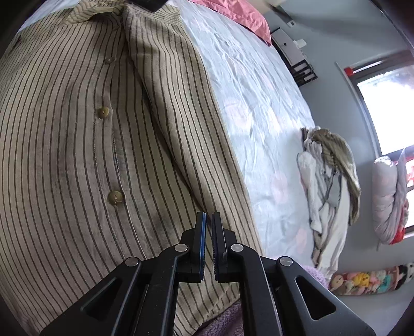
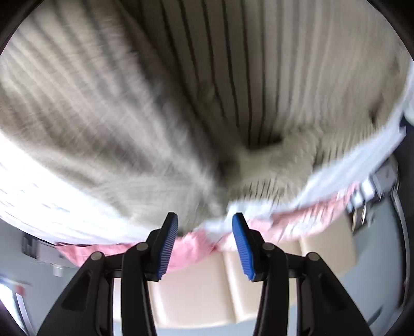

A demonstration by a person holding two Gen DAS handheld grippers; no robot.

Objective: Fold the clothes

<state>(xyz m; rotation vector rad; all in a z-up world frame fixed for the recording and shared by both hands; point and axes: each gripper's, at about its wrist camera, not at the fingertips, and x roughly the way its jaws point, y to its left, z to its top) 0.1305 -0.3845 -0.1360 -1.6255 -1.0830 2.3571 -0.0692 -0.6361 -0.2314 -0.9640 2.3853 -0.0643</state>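
A beige button-up shirt (image 1: 77, 155) with thin dark stripes lies spread face up on the white bed sheet (image 1: 258, 103), one side folded over along its front. My left gripper (image 1: 209, 215) hovers over the shirt's lower right part, its jaws shut to a thin slit with no cloth seen between them. In the blurred right wrist view the same striped shirt (image 2: 207, 77) fills the upper picture. My right gripper (image 2: 204, 217) stands open just before the shirt's bunched edge, nothing between its blue pads (image 2: 169, 245).
A pile of crumpled clothes (image 1: 328, 181) lies at the bed's right edge. A pink pillow (image 1: 245, 15) sits at the far end, a purple fleece blanket (image 1: 222, 320) near me. Beyond the bed are a rolled quilt (image 1: 388, 201) and a window (image 1: 383, 108).
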